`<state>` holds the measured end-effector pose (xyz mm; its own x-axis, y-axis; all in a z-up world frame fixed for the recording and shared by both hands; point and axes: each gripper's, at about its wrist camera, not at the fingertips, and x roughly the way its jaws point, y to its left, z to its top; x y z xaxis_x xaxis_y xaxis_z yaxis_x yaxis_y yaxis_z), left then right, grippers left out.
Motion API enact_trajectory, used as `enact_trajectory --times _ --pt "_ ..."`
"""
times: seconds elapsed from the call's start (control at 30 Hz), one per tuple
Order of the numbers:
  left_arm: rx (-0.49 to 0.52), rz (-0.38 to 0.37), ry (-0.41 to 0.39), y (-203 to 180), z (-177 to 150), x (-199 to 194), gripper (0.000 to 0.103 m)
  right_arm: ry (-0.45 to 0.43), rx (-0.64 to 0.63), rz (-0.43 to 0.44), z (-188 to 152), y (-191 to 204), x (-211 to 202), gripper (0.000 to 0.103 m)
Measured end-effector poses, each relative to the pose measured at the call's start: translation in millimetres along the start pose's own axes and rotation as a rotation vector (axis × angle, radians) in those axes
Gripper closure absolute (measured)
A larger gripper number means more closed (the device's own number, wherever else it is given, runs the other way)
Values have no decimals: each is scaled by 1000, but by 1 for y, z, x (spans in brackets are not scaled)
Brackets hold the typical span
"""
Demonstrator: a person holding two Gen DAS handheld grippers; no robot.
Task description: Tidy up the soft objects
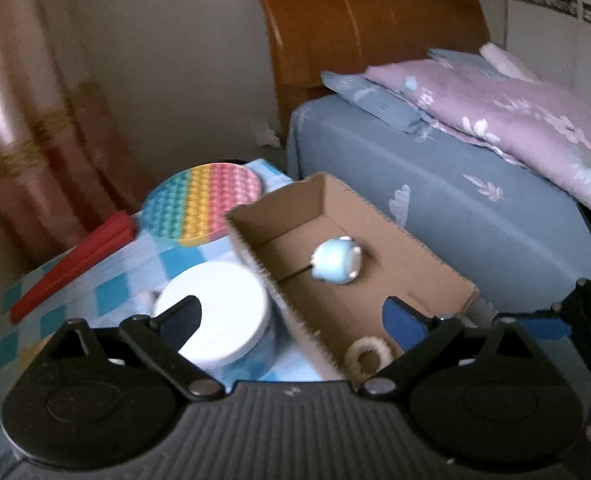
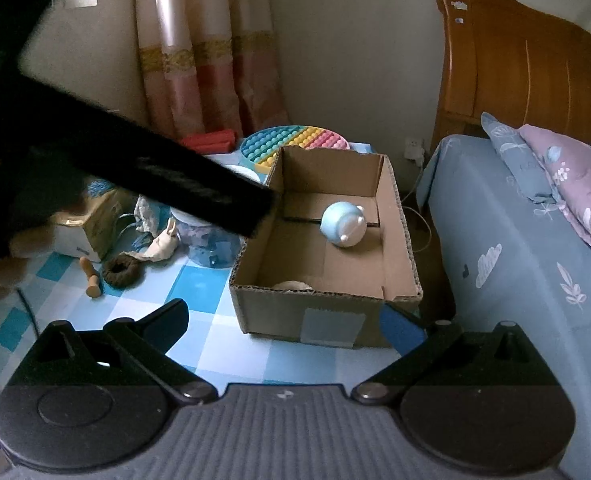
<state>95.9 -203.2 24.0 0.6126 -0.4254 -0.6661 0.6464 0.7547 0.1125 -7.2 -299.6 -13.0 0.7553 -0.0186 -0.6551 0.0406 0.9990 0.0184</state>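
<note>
An open cardboard box (image 1: 415,256) (image 2: 327,312) stands on the checked tablecloth beside the bed. Inside it lie a light blue and white plush toy (image 1: 337,260) (image 2: 343,224) and a cream fabric ring (image 1: 369,354) (image 2: 293,285) near the front wall. My left gripper (image 1: 291,316) is open over the box's near corner with nothing between its fingers. My right gripper (image 2: 285,320) is open in front of the box, also holding nothing. A dark brown scrunchie (image 2: 121,268) and a cream rabbit-shaped cloth (image 2: 161,244) lie on the table to the left of the box.
A white-lidded clear jar (image 1: 215,312) (image 2: 211,240) and a rainbow bubble mat (image 1: 199,204) (image 2: 295,140) sit behind and left of the box. A wooden peg (image 2: 91,276) and a tissue box (image 2: 91,220) lie further left. The bed (image 2: 515,260) borders the right. A black arm (image 2: 155,176) crosses the upper left.
</note>
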Motion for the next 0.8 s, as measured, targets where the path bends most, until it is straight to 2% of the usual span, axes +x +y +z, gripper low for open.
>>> enact_trajectory --times 0.13,0.37,0.63,0.8 --pt "-65 52 -11 18 -20 -26 3 18 -6 2 0 8 0 0" --pt "-146 245 -14 54 -70 -76 1 40 -36 52 3 28 0 0" --pt "-302 352 33 86 -125 -89 1 132 -125 109 3 65 16 0" --pt "-346 368 46 98 -147 -86 1 175 -170 113 -2 86 27 0"
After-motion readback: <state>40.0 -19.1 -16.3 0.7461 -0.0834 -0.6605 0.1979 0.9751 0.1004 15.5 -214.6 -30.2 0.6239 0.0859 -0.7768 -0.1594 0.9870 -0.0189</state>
